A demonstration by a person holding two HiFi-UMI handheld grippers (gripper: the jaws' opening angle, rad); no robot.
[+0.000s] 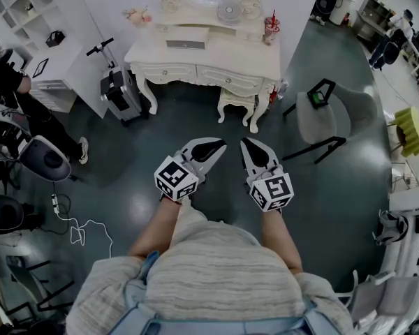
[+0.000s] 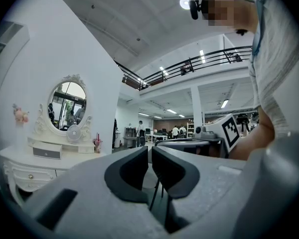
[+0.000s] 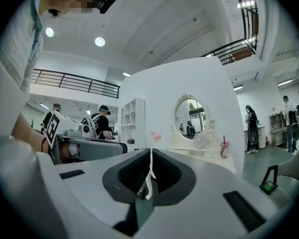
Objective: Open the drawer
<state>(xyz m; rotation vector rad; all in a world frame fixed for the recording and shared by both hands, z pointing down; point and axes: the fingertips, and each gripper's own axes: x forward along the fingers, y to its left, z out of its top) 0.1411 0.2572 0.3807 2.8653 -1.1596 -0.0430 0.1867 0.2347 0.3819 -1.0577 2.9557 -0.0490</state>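
Note:
The white dressing table point(image 1: 260, 56) stands at the far side of the dark floor, with two shallow drawers under its top, the left drawer point(image 1: 166, 71) and the right drawer point(image 1: 232, 82), both pushed in. My left gripper point(image 1: 221, 144) and right gripper point(image 1: 244, 142) hover side by side in front of me, pointing level toward the table and well short of it. The left gripper point(image 2: 150, 151) has its jaws drawn together with only a thin slit, nothing in them. In its own view the right gripper point(image 3: 150, 153) is shut and empty. The table point(image 2: 20, 166) is at the lower left in the left gripper view.
A small white stool point(image 1: 236, 103) sits under the table. A dark suitcase point(image 1: 120, 93) stands left of it and a grey chair point(image 1: 320, 117) to the right. Office chairs point(image 1: 43, 159), a floor cable point(image 1: 80, 230) and a seated person point(image 1: 28, 100) are at the left.

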